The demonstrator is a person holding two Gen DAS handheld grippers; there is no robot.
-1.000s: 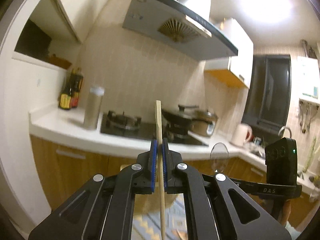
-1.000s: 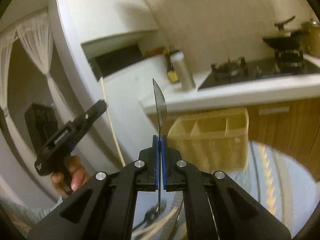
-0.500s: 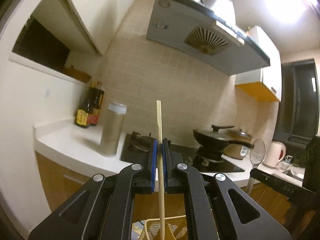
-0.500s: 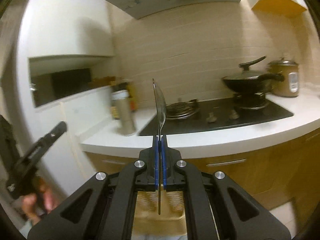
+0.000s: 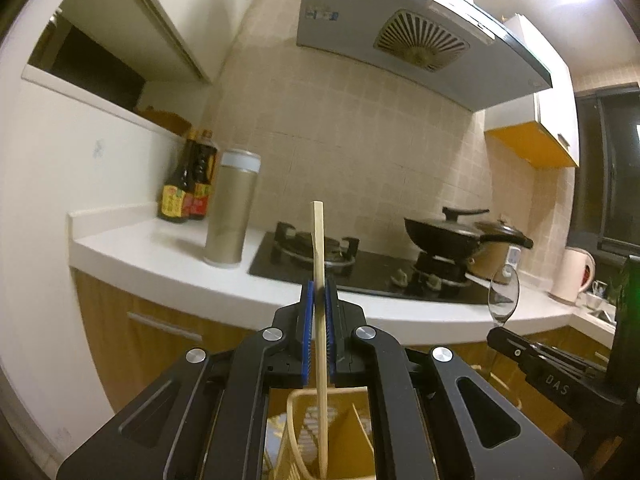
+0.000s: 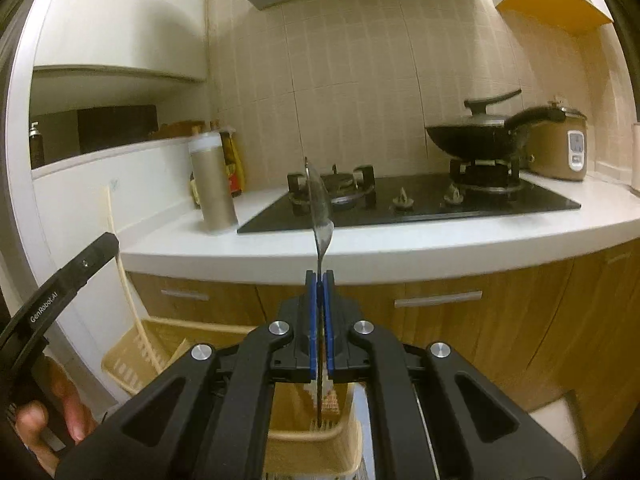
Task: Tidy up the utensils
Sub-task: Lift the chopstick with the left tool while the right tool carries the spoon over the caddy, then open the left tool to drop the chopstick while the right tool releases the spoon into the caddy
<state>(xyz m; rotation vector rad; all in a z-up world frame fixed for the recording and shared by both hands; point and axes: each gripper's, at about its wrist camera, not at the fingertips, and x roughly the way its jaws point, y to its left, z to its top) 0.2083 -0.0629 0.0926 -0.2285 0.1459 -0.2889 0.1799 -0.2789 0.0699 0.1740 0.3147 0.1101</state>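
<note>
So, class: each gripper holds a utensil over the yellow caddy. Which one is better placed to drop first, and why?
Probably the left. Its chopstick hangs upright with its lower end already inside a compartment of the caddy. The right gripper holds its spoon with the handle tip only around the rim.

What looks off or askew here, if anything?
Nothing stands out. Left gripper holds the chopstick upright, right gripper holds the spoon upright, both over the yellow caddy. No spills or damage visible.

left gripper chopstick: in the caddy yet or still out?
Partly in. The chopstick stands upright, clamped in the left gripper; its lower end dips below the yellow caddy rim. Whether it touches bottom: cannot tell.
</note>
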